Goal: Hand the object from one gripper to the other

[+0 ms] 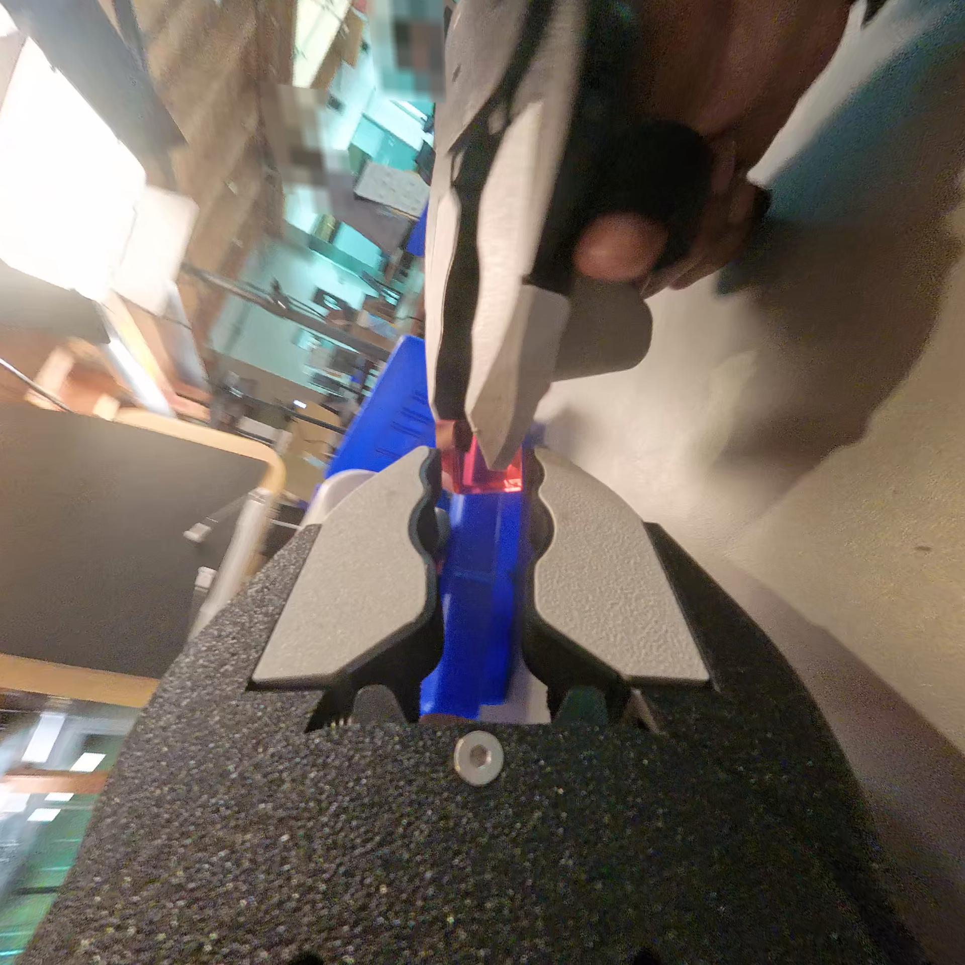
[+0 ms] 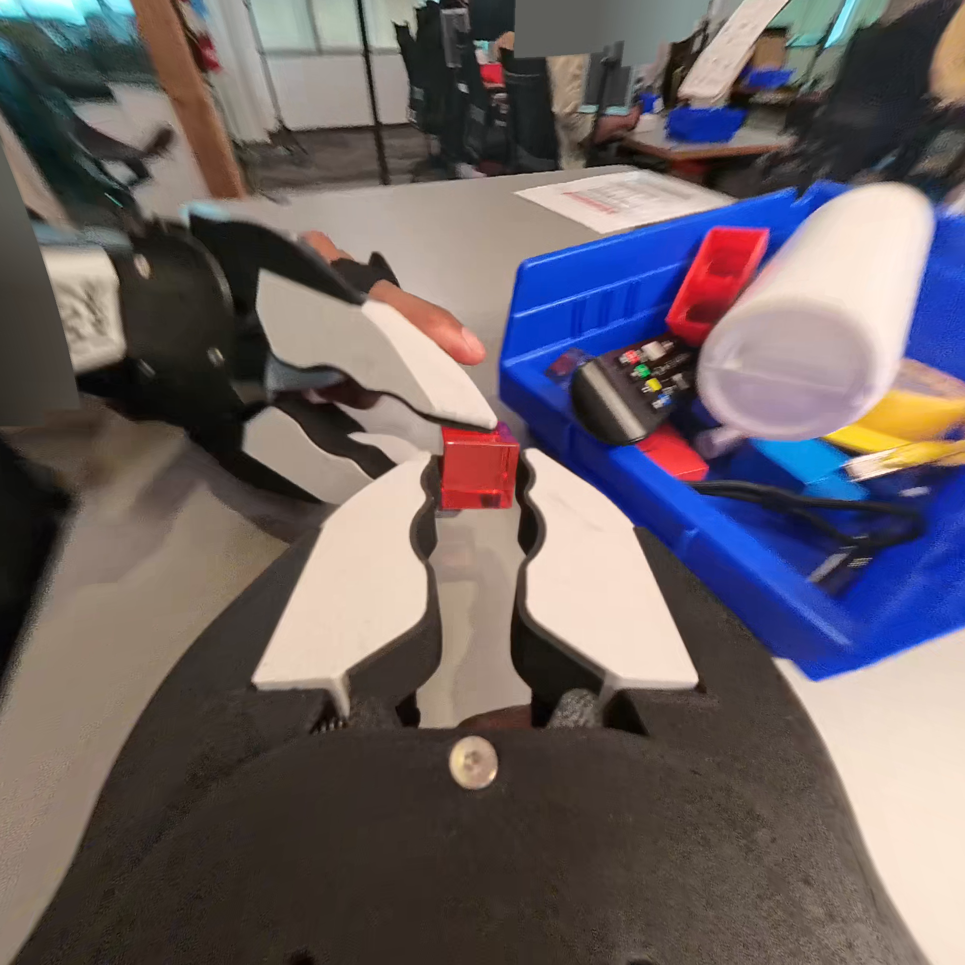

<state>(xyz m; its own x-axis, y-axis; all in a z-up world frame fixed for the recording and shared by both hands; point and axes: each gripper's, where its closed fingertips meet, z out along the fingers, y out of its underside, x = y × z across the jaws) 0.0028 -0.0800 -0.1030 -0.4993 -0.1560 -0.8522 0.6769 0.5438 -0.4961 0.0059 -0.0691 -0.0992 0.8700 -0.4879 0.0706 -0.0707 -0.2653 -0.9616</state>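
Red translucent cube (image 2: 478, 472) pinched by both right gripper (image 2: 475, 470) and left gripper (image 1: 483, 472), above the table beside blue bin (image 2: 600, 292). Risk: mistimed release drops it.

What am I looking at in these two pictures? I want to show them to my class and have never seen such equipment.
There is no robot here: a person holds a hand-operated, two-finger gripper in each hand, and each gripper carries a camera looking out along its fingers. One picture comes from the left gripper, the other from the right gripper. Both meet at a small red cube, held in the air above a grey table. Both pairs of fingers sit against the cube, so it is mid-handover. A blue bin on the table beside it holds odds and ends: a white tube, a black remote and a red tray.
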